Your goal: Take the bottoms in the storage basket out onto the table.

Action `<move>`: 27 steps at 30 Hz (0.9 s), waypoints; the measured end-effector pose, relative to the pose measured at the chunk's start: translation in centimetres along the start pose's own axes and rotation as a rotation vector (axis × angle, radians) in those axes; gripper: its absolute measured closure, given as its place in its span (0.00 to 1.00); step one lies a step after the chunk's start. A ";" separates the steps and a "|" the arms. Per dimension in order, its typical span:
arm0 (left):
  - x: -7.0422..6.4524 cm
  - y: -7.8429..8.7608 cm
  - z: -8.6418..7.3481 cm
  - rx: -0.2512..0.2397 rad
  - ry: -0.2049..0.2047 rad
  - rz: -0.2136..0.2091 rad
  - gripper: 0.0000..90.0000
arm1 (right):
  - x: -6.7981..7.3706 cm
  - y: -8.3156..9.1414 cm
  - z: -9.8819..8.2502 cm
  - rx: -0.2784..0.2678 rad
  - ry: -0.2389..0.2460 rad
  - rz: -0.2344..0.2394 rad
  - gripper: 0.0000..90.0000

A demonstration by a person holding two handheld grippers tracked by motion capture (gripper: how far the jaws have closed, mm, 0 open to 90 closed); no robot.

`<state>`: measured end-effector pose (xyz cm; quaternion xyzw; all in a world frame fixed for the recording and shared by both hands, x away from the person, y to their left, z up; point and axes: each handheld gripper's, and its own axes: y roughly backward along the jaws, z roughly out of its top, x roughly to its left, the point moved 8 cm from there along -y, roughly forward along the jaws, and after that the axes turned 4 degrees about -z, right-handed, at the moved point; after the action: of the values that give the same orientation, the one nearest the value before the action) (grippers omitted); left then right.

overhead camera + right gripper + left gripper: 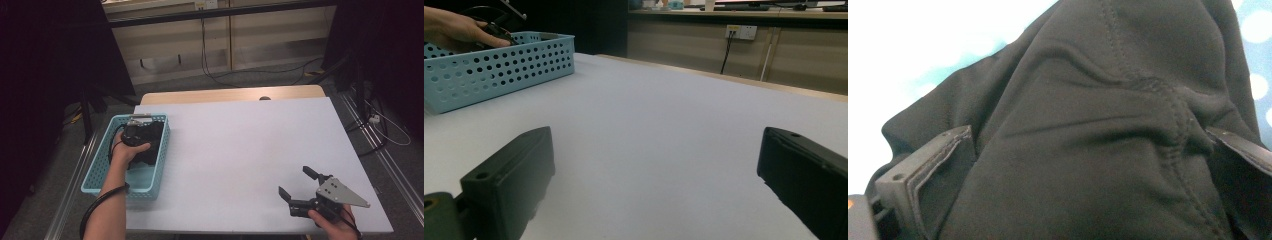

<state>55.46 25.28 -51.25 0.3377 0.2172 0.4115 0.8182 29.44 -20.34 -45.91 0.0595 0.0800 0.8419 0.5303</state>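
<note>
Black cloth (1098,130) sits bunched in the blue basket (97,172) at the table's left edge; my left gripper (134,136) has its jaws wide around it; I should squeeze one thick fold, then lift slowly; my right gripper (296,186) waits open, near right.

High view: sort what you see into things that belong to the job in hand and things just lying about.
Part of the job:
- black cloth, between the jaws
- left gripper, down in the basket
- blue basket holding the cloth

Just lying about:
- right gripper, open, idle over the table
- white table
- cables on the floor beyond
</note>
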 end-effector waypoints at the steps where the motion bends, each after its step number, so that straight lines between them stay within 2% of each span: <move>1: -0.2 -0.1 -0.1 0.006 -0.006 -0.004 0.00 | 0.0 0.0 0.0 0.000 0.003 0.000 0.01; 3: -0.6 -0.1 -0.3 0.017 -0.021 -0.011 0.03 | 0.0 0.0 0.0 0.000 0.004 -0.001 0.01; 6: -0.9 0.1 -0.3 0.037 -0.011 -0.026 0.14 | 0.0 0.0 0.1 -0.002 0.003 -0.002 0.01; 8: -1.1 0.4 -0.4 0.058 -0.020 -0.037 0.16 | 0.0 0.0 0.0 0.001 0.006 -0.002 0.01; 10: -1.6 0.7 -0.5 0.050 -0.013 -0.070 0.29 | 0.2 -0.1 0.2 -0.002 0.016 0.003 0.01; 12: -1.7 1.1 -0.5 0.061 -0.018 -0.082 0.43 | 0.3 -0.1 0.2 -0.002 0.020 0.008 0.01; 13: -1.9 1.2 -0.5 0.062 -0.002 -0.091 0.49 | 0.3 -0.1 0.2 -0.001 0.020 0.009 0.01; 15: -2.1 1.3 -0.4 0.072 0.002 -0.098 0.56 | 0.2 -0.1 0.2 -0.001 0.018 0.007 0.01; 16: -2.1 1.3 -0.4 0.072 0.002 -0.098 0.59 | 0.2 -0.1 0.2 -0.002 0.013 0.007 0.01; 17: -1.9 1.4 -0.4 0.075 0.024 -0.099 0.60 | 0.2 -0.2 0.2 -0.003 0.013 0.006 0.01; 20: -2.0 1.6 -0.2 0.086 0.046 -0.098 0.65 | 0.3 -0.3 0.3 -0.004 0.015 0.010 0.01; 23: -2.0 1.9 0.3 0.105 0.069 -0.083 0.69 | 0.3 -0.3 0.3 -0.003 0.021 0.011 0.01; 27: -1.9 2.8 1.3 0.125 0.063 -0.065 0.74 | 0.3 -0.4 0.3 -0.006 0.014 0.012 0.01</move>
<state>53.68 24.42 -48.18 0.3678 0.2789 0.3807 0.8012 29.69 -19.91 -45.67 0.0526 0.0807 0.8457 0.5249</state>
